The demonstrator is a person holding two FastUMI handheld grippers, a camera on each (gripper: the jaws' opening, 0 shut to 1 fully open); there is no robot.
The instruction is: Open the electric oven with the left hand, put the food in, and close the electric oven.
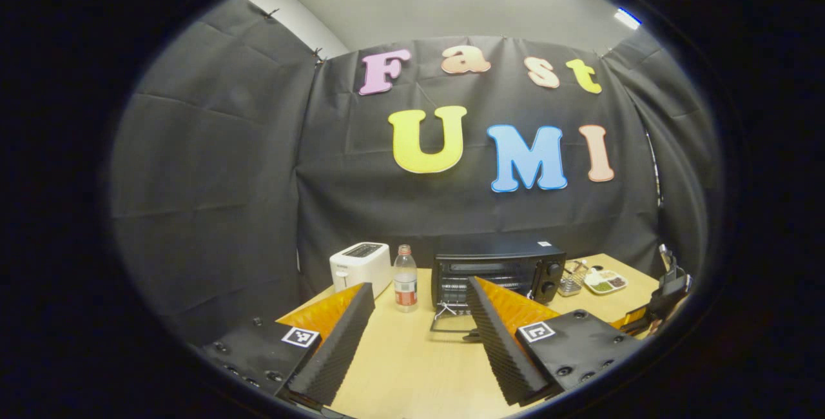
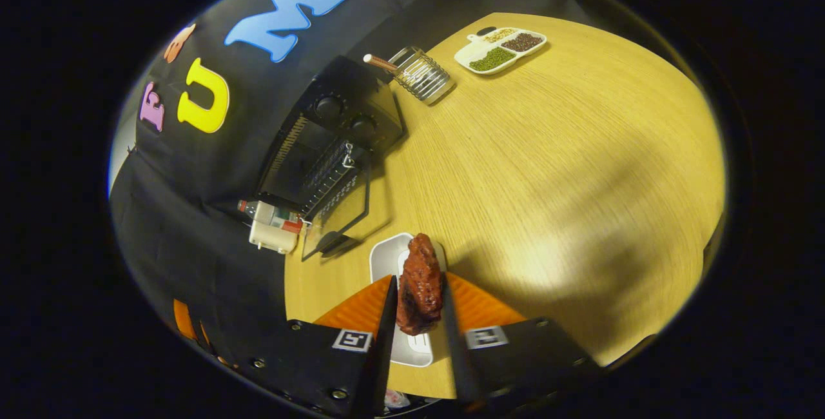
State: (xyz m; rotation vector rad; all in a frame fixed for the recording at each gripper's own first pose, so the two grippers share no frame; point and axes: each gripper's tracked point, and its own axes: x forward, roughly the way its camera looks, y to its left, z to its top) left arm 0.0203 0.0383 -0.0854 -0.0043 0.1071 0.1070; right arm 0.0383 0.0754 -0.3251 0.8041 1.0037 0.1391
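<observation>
The black electric oven (image 1: 496,271) stands at the back of the wooden table, its glass door (image 1: 451,327) folded down flat and the wire rack showing inside. My left gripper (image 1: 419,289) hovers open in front of it, holding nothing. The right gripper view shows the oven (image 2: 329,142) from the side with its door (image 2: 338,216) down. My right gripper (image 2: 417,279) is shut on a reddish-brown piece of meat (image 2: 420,283), which hangs over a white tray (image 2: 387,264). The right gripper (image 1: 670,290) also shows at the far right of the left gripper view.
A white toaster (image 1: 361,265) and a plastic bottle (image 1: 405,278) stand left of the oven. A wire holder (image 2: 422,74) and a divided dish of beans (image 2: 499,48) sit to its right. The table top (image 2: 567,167) is bare wood there.
</observation>
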